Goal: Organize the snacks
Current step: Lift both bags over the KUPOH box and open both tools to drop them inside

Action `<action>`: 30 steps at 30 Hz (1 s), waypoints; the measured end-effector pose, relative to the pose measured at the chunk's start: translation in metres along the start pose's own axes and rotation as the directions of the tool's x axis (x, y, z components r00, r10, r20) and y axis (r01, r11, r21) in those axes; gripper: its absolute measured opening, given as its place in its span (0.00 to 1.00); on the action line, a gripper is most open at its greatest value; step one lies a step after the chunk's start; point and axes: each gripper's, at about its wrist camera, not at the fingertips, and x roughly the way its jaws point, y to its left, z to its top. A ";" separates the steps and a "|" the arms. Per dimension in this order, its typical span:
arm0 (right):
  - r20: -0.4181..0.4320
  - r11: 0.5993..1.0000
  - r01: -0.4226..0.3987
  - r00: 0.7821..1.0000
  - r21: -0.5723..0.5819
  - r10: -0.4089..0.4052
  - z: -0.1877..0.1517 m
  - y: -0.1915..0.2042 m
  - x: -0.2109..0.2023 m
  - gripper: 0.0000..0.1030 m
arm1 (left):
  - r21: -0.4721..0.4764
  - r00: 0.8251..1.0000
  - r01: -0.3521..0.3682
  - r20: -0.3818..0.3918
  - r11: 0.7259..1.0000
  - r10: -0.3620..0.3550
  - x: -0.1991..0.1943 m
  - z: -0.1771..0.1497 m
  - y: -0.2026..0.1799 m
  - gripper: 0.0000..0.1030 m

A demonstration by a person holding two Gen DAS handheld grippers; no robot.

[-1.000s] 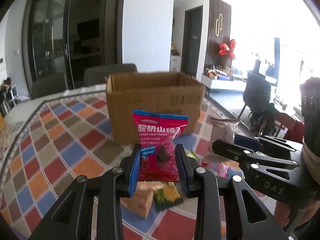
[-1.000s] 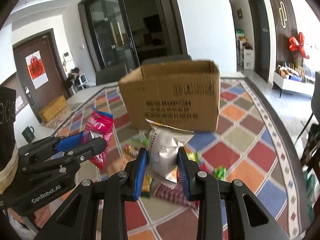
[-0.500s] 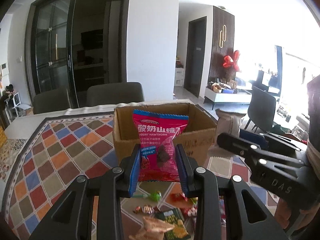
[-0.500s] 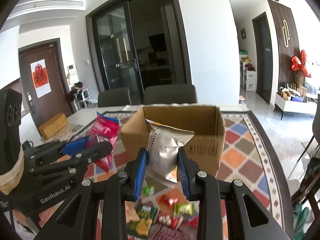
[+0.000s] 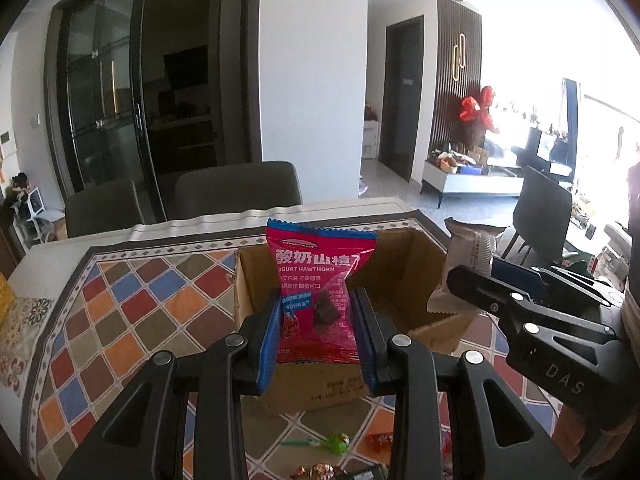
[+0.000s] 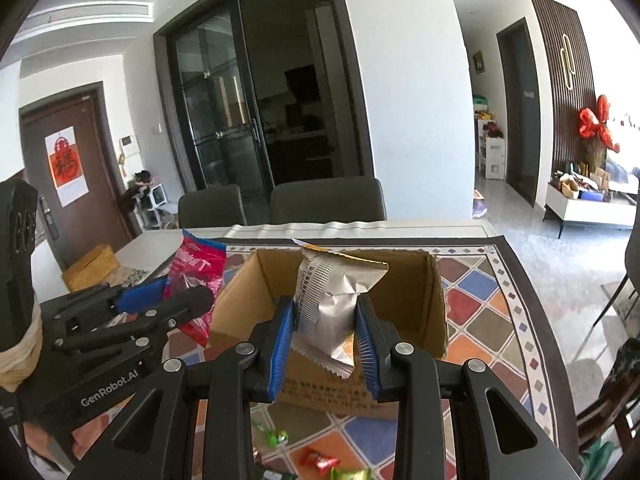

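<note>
Left gripper (image 5: 317, 326) is clamped on a pink hawthorn snack packet (image 5: 318, 284), right gripper (image 6: 324, 334) is pinching a silver snack pouch (image 6: 330, 300), both held up over the open cardboard box (image 6: 434, 300) on the checkered surface (image 5: 132, 312).

Bright daylight from blown-out right side, dim glass doors, sharp focus, fisheye-curved dark corners.

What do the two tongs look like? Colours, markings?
Both tongs, left and right, are matte black linkage frames with silver rivets and ribbed blue finger pads. White lettering: "GenRobot.AI" on the left one's side, "DAS" on the right's. Beige tape wraps the left handle.
</note>
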 end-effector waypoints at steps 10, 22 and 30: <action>-0.073 1.000 0.026 0.997 0.001 -0.025 0.010 -0.019 0.044 0.31 | -0.014 0.993 0.033 -0.117 0.999 -0.034 0.052 0.016 0.007 0.33; -0.115 0.996 0.093 0.989 0.005 -0.092 0.007 -0.026 0.062 0.44 | -0.008 0.994 -0.013 -0.107 1.000 0.012 0.045 0.009 0.010 0.46; -0.104 0.998 0.054 0.993 -0.030 -0.057 -0.004 -0.008 0.037 0.44 | 0.011 0.997 -0.032 -0.068 0.999 0.033 0.011 -0.004 0.007 0.50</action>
